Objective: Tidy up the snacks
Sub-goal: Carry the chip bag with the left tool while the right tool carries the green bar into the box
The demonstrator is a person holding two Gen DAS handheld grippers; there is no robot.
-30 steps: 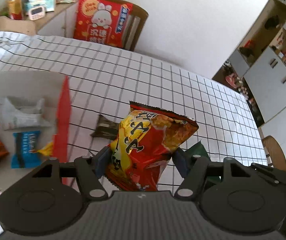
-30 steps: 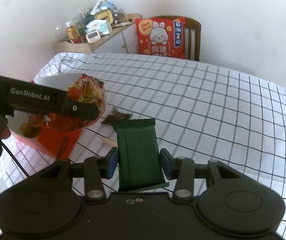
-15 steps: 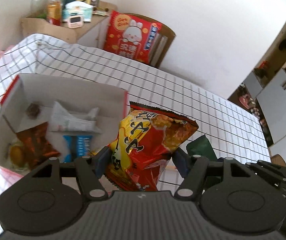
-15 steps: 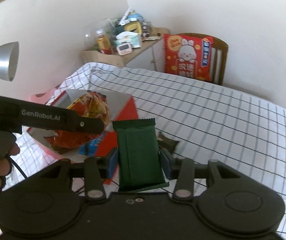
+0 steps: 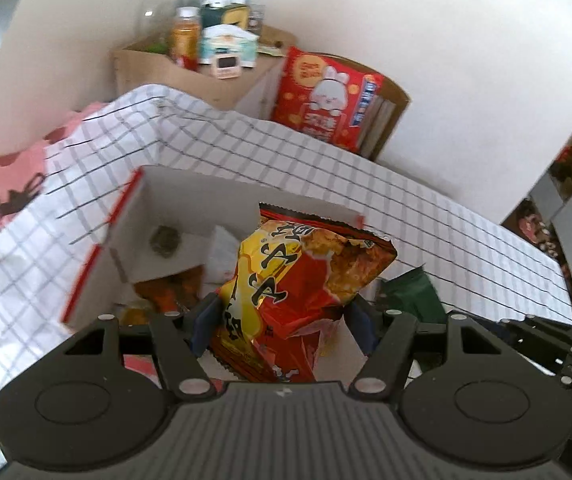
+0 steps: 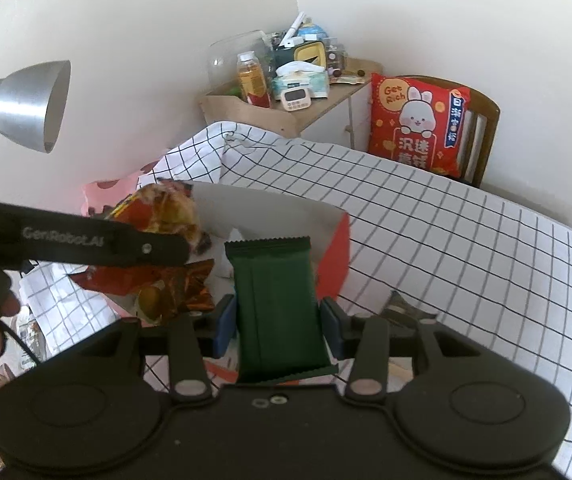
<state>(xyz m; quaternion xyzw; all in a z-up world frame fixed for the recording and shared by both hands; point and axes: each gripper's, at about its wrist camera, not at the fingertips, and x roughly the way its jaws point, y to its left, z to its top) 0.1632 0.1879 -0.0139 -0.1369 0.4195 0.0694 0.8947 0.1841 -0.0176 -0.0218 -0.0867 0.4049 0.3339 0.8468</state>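
Note:
My left gripper (image 5: 284,322) is shut on a red and yellow snack bag (image 5: 298,280) and holds it over the open white box with red edges (image 5: 190,188). The bag also shows in the right wrist view (image 6: 158,212) above the box (image 6: 332,248). My right gripper (image 6: 276,326) is shut on a dark green packet (image 6: 276,304), held upright near the box's right side. Inside the box lie an orange foil packet (image 6: 184,288), a white wrapper (image 5: 222,246) and a small brown lump (image 5: 164,238).
A dark wrapper (image 6: 406,308) lies on the checked tablecloth (image 6: 466,248) right of the box. A chair with a red rabbit cushion (image 6: 420,124), a cluttered side shelf (image 6: 286,80) and a silver lamp (image 6: 22,104) stand behind.
Both grippers have moved left towards the box with their packets. The red and yellow bag now hangs over the box's inside. The green packet has come up to the box's right wall.

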